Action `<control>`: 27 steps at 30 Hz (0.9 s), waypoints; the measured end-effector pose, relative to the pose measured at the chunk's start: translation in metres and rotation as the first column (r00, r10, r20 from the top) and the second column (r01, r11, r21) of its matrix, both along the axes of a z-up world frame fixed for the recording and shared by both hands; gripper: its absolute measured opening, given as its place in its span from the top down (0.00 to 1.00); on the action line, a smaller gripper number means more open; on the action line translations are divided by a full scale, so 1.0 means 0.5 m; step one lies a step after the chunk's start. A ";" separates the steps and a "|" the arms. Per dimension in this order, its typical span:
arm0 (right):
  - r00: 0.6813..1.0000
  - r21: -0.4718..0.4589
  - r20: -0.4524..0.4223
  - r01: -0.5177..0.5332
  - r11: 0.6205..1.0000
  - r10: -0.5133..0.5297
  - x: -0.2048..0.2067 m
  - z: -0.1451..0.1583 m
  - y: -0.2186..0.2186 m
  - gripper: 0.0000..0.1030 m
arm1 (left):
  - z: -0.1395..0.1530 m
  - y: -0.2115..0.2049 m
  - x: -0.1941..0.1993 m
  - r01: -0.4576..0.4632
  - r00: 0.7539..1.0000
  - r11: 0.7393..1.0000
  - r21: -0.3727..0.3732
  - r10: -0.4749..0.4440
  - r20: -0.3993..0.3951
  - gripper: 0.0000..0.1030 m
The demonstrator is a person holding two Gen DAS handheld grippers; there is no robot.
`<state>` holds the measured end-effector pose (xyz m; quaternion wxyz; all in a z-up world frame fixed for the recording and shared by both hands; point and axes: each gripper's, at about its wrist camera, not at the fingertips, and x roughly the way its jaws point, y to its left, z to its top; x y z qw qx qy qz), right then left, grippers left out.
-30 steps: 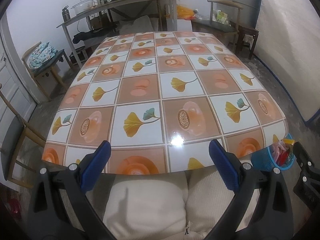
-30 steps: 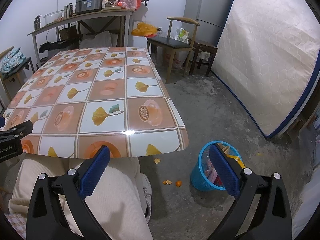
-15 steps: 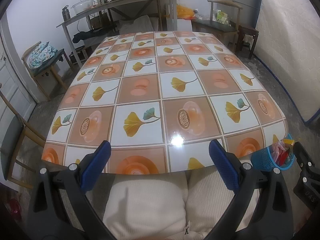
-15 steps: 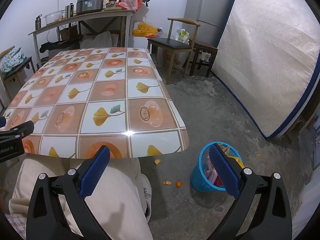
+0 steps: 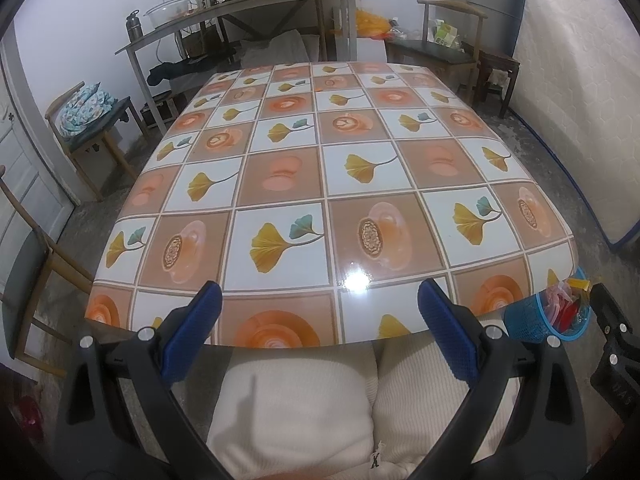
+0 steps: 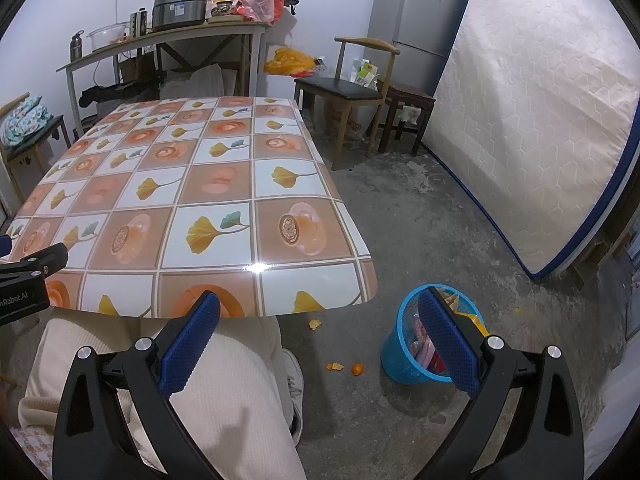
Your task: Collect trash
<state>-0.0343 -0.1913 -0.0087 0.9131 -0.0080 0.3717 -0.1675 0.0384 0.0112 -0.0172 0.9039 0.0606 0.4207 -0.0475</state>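
Grey concrete floor (image 6: 420, 216) runs off to your right, and straight ahead of you sits the worktop (image 5: 320, 184) under its glossy checked cloth of orange flowers and yellow leaves, with nothing lying on it that you can make out. You are seated at its near edge, cream trousers (image 5: 304, 408) filling the bottom of both views.

Your left tool (image 5: 318, 336) is spread wide and holds nothing, its blue pads (image 5: 192, 338) hanging over your lap just short of the worktop edge. Your right tool (image 6: 318, 336) is just as wide and just as empty — one blue pad over your knee, the other in front of the blue bin (image 6: 404, 356).

That bin stands on the floor off the near right corner of the worktop, at about 4 o'clock from where you sit, with coloured wrappers showing inside it. Small orange scraps (image 6: 344, 367) lie on the floor between your shoe (image 6: 291, 376) and the bin, at roughly 6 o'clock in the right view, and another scrap (image 6: 315, 324) sits just under the worktop edge.

At 12 o'clock a side table (image 6: 168, 40) against the wall carries a cooker and bags; at 1 o'clock stands a wooden chair (image 6: 352, 92), then a fridge (image 6: 416, 20), and at 2 o'clock a mattress (image 6: 532, 120) leans upright.
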 end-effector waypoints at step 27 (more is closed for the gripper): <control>1.000 0.003 0.002 -0.001 1.000 0.001 -0.002 -0.002 -0.001 0.06 | -0.006 0.007 0.005 -0.010 1.000 1.000 0.004 0.010 -0.017 0.08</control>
